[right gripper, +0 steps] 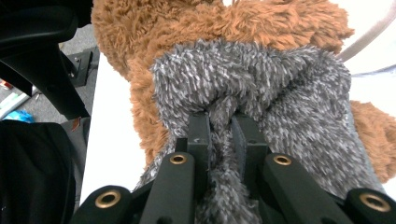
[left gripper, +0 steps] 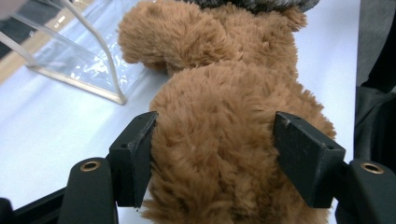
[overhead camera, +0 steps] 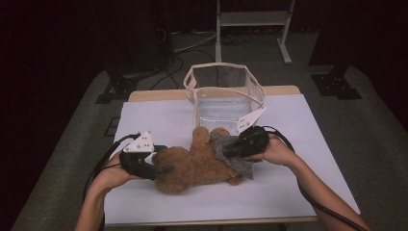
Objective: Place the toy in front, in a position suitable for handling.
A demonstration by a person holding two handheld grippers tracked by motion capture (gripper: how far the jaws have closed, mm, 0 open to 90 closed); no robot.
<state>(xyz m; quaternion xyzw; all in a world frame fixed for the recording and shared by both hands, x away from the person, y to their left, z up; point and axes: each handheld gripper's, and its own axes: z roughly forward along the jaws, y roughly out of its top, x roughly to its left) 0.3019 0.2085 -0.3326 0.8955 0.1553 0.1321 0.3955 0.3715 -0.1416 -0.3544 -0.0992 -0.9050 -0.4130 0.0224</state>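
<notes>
1. Brown plush: one teddy bear (overhead camera: 195, 163) lies across the lower middle of the high view, on the white sheet covering the desk (overhead camera: 298, 144).
2. One grey fuzzy garment (overhead camera: 235, 154) is draped over the bear's right-hand end; in the right gripper view it covers the centre of the frame, with brown fur above and to both sides.
3. One clear plastic bag (overhead camera: 223, 94) with a cream rim stands open at the upper middle of the high view, just behind the bear. In the left gripper view its corner sits at the upper left, near the bear; whether they touch I cannot tell.
4. Two tongs. The left tongs (left gripper: 212, 144) are half spread and press into the bear's fur from both sides, gripping its plush body. The right tongs (right gripper: 219, 135) are pressed nearly together, pinching a fold of the grey garment.
5. Two hands hold them: the left hand (overhead camera: 113, 175) at lower left, the right hand (overhead camera: 279, 151) right of centre.
6. Edges and room: the bear lies well inside the sheet. White surface lies open along the near edge, in the left and right thirds, and beside the bag on both sides.
</notes>
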